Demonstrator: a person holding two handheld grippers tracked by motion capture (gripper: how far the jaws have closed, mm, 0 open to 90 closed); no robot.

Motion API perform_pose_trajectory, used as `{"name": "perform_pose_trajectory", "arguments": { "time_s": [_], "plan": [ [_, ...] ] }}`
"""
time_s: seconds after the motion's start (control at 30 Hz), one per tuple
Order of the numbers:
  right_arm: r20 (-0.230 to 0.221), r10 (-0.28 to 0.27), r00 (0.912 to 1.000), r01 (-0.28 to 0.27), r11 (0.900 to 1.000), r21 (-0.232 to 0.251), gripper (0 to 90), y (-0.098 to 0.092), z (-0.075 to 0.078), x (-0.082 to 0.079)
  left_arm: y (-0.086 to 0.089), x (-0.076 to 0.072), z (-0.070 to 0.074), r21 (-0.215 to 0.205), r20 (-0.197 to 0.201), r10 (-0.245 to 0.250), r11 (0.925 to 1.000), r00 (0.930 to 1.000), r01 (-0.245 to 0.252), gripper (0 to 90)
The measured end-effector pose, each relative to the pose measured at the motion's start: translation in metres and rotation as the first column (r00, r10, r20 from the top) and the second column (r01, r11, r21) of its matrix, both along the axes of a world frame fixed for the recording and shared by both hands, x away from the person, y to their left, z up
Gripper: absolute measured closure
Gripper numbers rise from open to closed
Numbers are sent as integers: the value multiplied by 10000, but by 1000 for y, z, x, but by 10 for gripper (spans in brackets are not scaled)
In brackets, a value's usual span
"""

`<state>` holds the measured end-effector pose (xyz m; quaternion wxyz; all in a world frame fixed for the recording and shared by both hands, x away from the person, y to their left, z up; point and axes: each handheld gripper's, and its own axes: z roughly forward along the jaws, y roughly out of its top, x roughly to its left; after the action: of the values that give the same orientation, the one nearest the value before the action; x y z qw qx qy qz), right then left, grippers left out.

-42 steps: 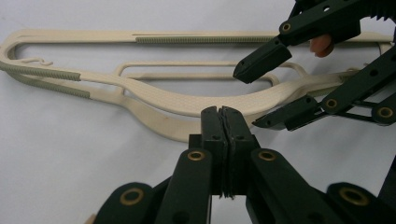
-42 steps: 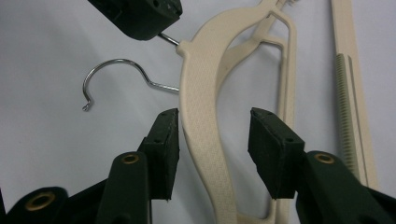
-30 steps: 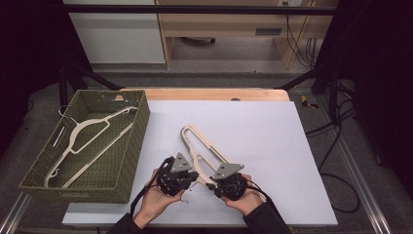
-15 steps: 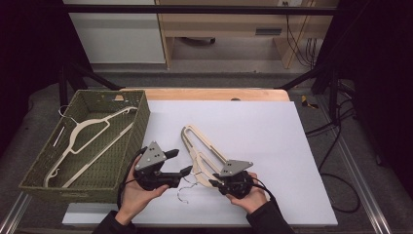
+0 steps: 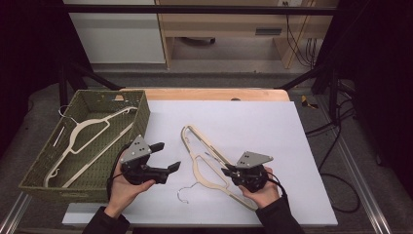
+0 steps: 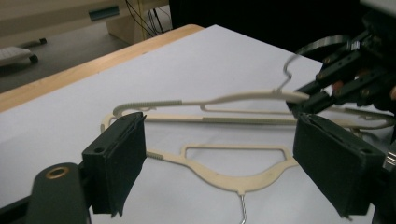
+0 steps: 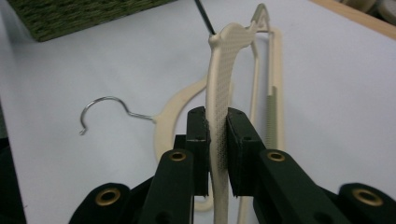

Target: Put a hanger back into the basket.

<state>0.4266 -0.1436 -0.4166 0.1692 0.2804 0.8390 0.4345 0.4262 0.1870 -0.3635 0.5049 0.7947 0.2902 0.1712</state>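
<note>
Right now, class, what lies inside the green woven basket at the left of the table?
Inside the basket lies one cream hanger, its metal hook poking over the far-left rim. The near wall covers the basket floor just behind it, so anything there can't be seen.

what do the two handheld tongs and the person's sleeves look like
Both are black: the left tongs and right tongs each carry a grey three-cornered plate on top, brass-coloured rivets at the jaw pivots and a black trailing cable. The sleeves are dark.
</note>
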Motion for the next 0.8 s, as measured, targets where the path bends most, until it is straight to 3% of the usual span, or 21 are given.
{"name": "perform_pose_trajectory", "arguments": {
  "time_s": [0.27,0.4,0.63,0.8],
  "plan": [
    [166,-910,9957,907,9957,166,858,-21,8,8,-1,5,-7,221,-141,18,9998,9999,-15,151],
    [170,-995,9949,988,9944,380,870,-28,12,10,0,6,-8,254,-187,90,9996,9998,-85,151],
    [87,-288,9995,280,9965,793,870,-25,25,9,-3,7,-8,303,-155,-42,9995,9999,47,151],
    [7,591,9983,-589,9942,901,870,-9,33,9,-9,8,-6,397,-108,-287,9988,9995,291,150]
  ]
}}
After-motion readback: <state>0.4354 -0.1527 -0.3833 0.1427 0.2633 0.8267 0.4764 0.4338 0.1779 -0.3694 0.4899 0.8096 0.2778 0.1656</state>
